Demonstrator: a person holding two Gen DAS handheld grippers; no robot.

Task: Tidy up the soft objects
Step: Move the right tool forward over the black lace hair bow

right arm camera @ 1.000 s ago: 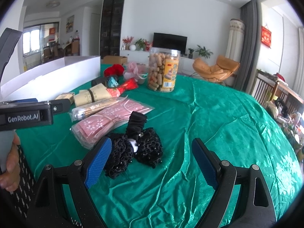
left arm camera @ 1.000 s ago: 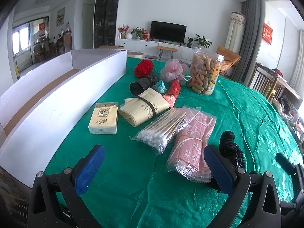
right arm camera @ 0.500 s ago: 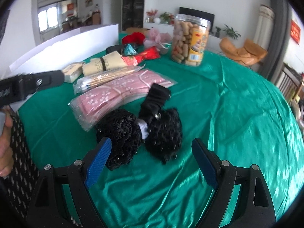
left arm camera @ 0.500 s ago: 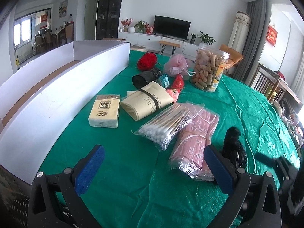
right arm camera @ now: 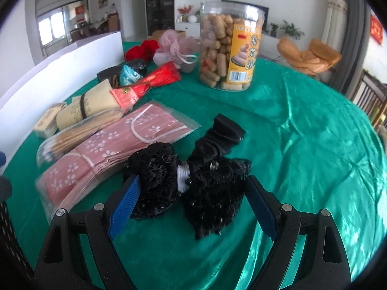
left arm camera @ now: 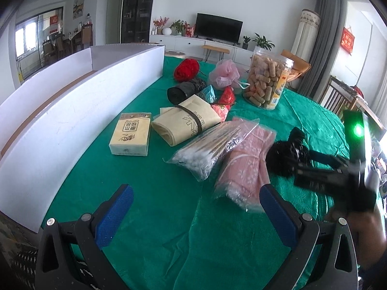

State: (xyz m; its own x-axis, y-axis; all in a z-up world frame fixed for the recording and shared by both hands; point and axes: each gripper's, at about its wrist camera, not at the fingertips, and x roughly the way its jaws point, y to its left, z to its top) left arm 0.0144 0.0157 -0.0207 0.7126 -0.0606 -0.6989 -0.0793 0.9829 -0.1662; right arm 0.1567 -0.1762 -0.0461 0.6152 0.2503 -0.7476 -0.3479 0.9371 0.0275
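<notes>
My table [left arm camera: 285, 111], under its green cloth, fills both views, with a long white box [left arm camera: 79, 101] along its left side. Laid out from there are a snack jar [right arm camera: 229, 48], a rolled beige bag [left arm camera: 186, 123], a pink packet [right arm camera: 116, 159], a swab pack [left arm camera: 205, 149] and a tissue pack [left arm camera: 130, 137].

My right tongs [right arm camera: 193, 205] are spread wide around the black hair net [right arm camera: 188, 186], which lies on the cloth just right of the pink packet. The left pad [right arm camera: 124, 207] touches the net's left lobe; the right pad sits beside the right lobe, and I cannot tell if it makes contact. The net is not squeezed.

My left tongs [left arm camera: 193, 215] hang wide apart above the cloth, holding nothing, with the right pad [left arm camera: 275, 215] just in front of the pink packet's near end.
</notes>
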